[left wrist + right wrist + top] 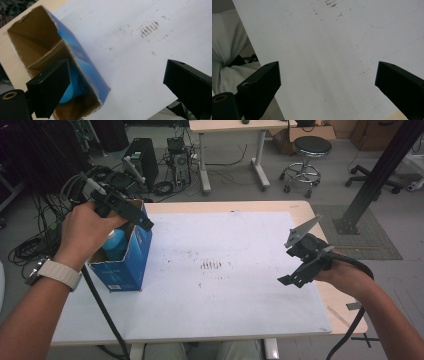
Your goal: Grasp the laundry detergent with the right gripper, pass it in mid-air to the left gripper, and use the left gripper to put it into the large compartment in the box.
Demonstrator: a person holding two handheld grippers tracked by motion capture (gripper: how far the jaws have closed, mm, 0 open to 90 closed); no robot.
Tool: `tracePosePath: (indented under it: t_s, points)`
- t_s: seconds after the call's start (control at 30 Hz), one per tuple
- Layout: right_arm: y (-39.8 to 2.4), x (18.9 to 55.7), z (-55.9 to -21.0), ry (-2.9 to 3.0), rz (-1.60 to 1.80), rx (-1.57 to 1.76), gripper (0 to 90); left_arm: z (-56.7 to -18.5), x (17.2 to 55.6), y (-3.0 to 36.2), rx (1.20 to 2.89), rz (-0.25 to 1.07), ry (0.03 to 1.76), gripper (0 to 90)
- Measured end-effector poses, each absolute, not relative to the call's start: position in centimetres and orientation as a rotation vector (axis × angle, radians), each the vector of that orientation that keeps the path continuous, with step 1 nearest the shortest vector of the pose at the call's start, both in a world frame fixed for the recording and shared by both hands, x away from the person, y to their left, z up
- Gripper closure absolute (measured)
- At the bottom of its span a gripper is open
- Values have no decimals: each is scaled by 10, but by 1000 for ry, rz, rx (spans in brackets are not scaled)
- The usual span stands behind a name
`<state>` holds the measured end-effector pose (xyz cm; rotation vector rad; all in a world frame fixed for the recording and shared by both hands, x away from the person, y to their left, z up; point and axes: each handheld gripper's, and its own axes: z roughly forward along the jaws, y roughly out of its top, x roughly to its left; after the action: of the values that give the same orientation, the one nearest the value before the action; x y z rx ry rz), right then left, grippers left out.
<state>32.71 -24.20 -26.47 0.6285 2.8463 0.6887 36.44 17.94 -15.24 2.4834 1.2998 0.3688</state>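
left tongs (131, 212): open above blue box (131, 254) | right tongs (300, 270): open, empty | box print: unreadable

The box (129, 255) is blue outside and plain brown cardboard inside, holding a light blue, perhaps turquoise, object (114, 244). The white sheet (225, 285) carries brownish speckled marks (211, 265).

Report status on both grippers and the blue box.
Left gripper open, empty, above blue box. Light blue bottle sits inside the box. Right gripper open, empty, over white mat. Nothing in the way.
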Motion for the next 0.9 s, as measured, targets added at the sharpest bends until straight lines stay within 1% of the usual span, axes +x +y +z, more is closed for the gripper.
tracePosePath:
  t_s: [0.4,0.73,0.9]
  points:
    - [-232,331,-254,2848,654,612,56,-150,377,149,2567,334,1145,68]
    - [-225,338,-245,2845,628,599,51,-161,390,121,2665,288,959,67]
    - [-224,342,-246,2847,619,603,51,-165,397,111,2702,269,899,66]
